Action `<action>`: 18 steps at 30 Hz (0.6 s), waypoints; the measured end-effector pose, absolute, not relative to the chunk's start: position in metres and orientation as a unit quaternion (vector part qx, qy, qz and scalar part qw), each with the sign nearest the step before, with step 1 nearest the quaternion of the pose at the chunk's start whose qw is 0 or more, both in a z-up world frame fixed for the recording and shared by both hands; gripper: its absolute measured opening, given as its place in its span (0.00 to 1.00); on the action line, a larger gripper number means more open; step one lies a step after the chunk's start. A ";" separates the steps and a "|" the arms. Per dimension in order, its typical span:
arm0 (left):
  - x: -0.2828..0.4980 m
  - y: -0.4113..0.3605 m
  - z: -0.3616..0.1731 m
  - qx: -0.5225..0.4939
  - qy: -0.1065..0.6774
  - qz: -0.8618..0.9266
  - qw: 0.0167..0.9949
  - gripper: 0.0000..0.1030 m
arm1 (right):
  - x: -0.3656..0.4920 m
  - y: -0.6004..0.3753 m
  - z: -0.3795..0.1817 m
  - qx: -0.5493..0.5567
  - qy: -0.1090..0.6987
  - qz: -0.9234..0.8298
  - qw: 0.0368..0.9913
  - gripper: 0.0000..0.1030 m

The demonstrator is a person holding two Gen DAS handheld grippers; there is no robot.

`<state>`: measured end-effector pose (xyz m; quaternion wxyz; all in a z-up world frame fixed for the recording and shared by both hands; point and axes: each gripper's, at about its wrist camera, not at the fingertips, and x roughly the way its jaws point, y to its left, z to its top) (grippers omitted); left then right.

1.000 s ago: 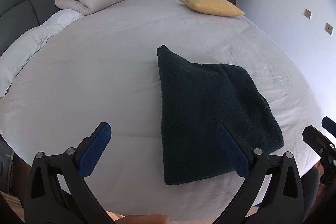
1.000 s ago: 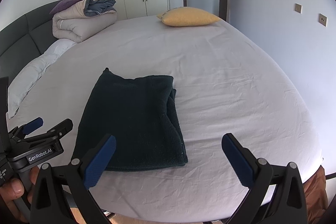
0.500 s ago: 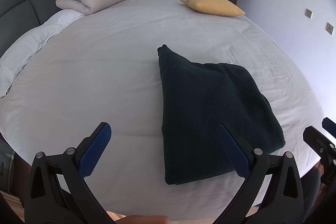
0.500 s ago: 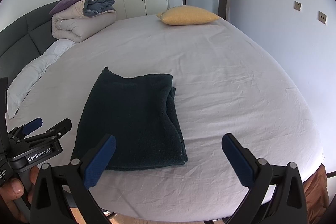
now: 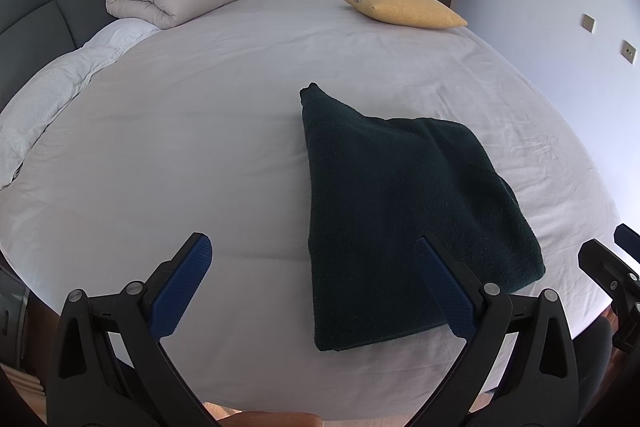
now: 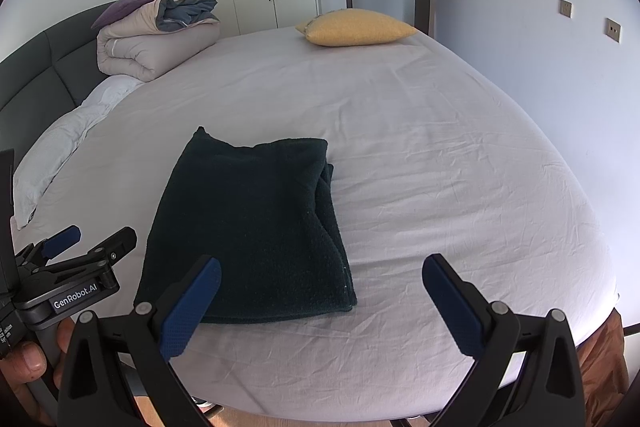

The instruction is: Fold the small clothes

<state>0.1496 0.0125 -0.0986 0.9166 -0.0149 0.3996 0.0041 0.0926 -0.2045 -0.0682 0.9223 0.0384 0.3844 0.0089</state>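
Dark green cloth [image 5: 404, 211] lies folded on bed [image 5: 200, 131], left gripper [image 5: 316, 287] & right gripper [image 6: 320, 303] both spread wide, holding nothing.

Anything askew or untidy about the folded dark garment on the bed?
Slightly. The dark green folded garment has one far corner poking out past the fold, and its right edge shows bunched layers. Both grippers are open, clear of it.

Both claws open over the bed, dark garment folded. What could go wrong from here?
1. The dark garment has loose layers bunched at its right edge; a single-layer pinch may undo the fold.
2. It lies near the bed edge; dragging might pull it off.
3. The left claw could snag the sheet.
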 end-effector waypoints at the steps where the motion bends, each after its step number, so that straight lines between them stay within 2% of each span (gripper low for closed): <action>1: 0.150 0.013 -0.099 -0.015 0.400 0.003 0.917 1.00 | 0.093 -0.206 -0.068 0.039 0.384 0.009 0.922 1.00; 18: 0.148 0.013 -0.103 -0.001 0.398 0.007 0.917 1.00 | 0.091 -0.205 -0.073 0.043 0.386 0.007 0.921 1.00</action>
